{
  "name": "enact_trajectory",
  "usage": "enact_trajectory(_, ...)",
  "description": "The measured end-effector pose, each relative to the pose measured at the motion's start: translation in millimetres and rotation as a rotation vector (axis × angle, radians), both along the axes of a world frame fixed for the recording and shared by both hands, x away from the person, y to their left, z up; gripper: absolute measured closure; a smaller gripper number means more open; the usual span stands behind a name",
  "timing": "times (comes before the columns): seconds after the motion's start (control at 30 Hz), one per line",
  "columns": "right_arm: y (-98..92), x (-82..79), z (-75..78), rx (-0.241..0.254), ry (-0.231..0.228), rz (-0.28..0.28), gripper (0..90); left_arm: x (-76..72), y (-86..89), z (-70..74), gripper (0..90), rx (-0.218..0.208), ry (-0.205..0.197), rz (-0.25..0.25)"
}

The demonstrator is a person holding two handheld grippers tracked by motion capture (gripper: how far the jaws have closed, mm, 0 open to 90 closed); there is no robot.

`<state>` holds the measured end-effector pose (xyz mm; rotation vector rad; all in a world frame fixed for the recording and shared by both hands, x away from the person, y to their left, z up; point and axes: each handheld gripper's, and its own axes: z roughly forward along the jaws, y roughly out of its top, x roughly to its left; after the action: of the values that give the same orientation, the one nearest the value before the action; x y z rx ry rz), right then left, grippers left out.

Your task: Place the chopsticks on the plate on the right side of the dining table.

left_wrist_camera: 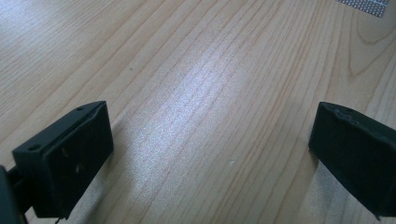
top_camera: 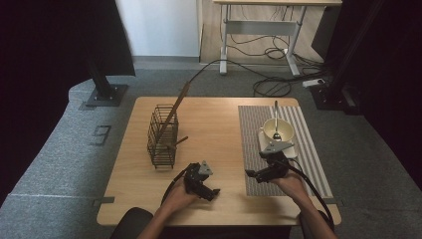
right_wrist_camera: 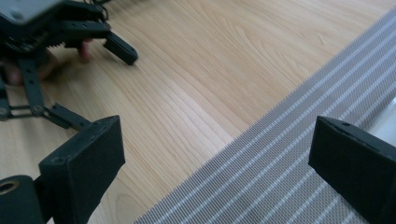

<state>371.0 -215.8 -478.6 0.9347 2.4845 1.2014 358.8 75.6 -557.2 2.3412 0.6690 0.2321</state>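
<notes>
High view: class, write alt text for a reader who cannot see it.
A person holds the left hand-held gripper and right hand-held gripper, both open, over a wooden table. A wire basket stands left; a bowl with spoon sits on a striped mat.

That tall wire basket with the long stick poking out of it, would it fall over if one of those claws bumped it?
Probably fairly easily. The wire basket is open mesh, so likely light, and it stands taller than its base is wide. The long stick leans out past its rim, which may shift weight to that side. On the smooth wooden table it might slide first if nudged low.
</notes>
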Motion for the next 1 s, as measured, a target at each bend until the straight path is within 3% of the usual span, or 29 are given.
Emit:
enact_trajectory(0.2, 13.5, 3.5, 12.8, 0.004, 0.018, 0.038, 2.4, 0.1, 0.0, 0.2, 0.0, 0.001, 0.001, 0.0)
enact_trajectory(0.3, 19.2, 6.5, 21.6, 0.029, 0.023, 0.056, 2.2, 0.1, 0.0, 0.3, 0.0, 0.002, 0.002, -0.001)
enact_trajectory(0.67, 46.7, 15.2, 48.7, 0.022, 0.006, 0.127, 2.0, 0.0, -0.1, 0.3, 0.0, 0.0, 0.002, 0.003)
enact_trajectory(1.0, 70.6, 24.5, 69.5, 0.066, 0.01, 0.19, 5.4, 0.1, 0.1, 0.5, 0.0, 0.003, 0.004, -0.001)
